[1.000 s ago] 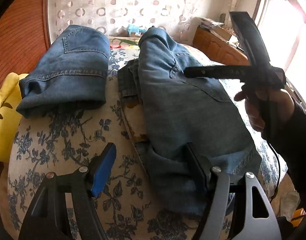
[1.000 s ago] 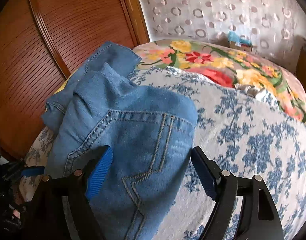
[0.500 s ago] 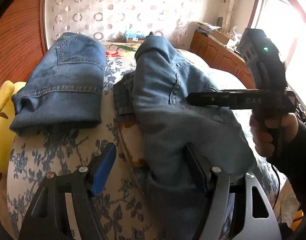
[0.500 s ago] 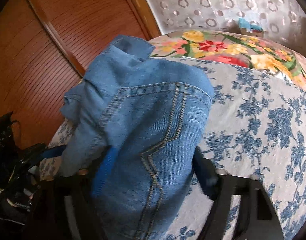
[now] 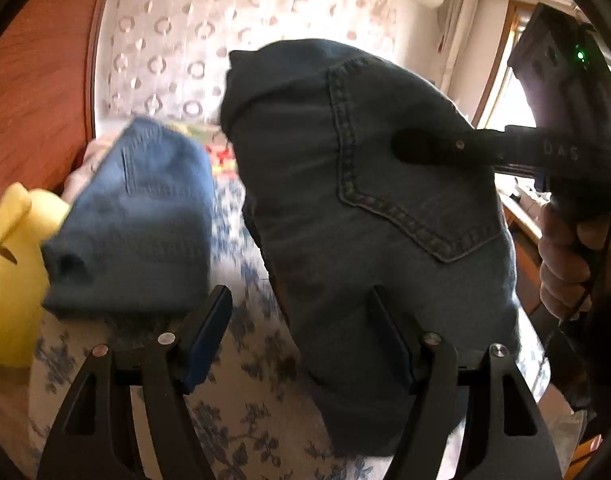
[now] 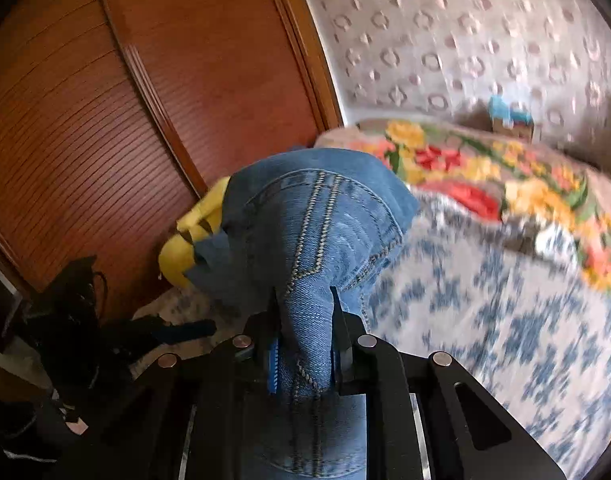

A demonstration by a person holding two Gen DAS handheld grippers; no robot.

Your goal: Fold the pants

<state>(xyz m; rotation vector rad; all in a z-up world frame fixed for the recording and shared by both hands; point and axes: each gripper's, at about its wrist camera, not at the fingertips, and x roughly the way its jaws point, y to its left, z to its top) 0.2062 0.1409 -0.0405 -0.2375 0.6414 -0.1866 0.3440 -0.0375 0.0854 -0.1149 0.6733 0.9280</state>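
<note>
A pair of blue denim jeans hangs lifted above the bed, back pocket facing me in the left wrist view. My right gripper is shut on a bunched fold of these jeans; its dark body reaches in from the right in the left wrist view. My left gripper is open, low in front of the hanging jeans, its right finger against the cloth. A second, folded pair of jeans lies on the bed at the left.
The bed has a blue-flowered sheet and a bright floral blanket toward the headboard. A yellow plush toy lies at the left edge. A wooden wardrobe stands beside the bed. Wooden furniture and a window are at the right.
My right gripper has shut on the jeans and lifted them up off the bed. The left gripper has stayed open and has come closer to the hanging cloth.
</note>
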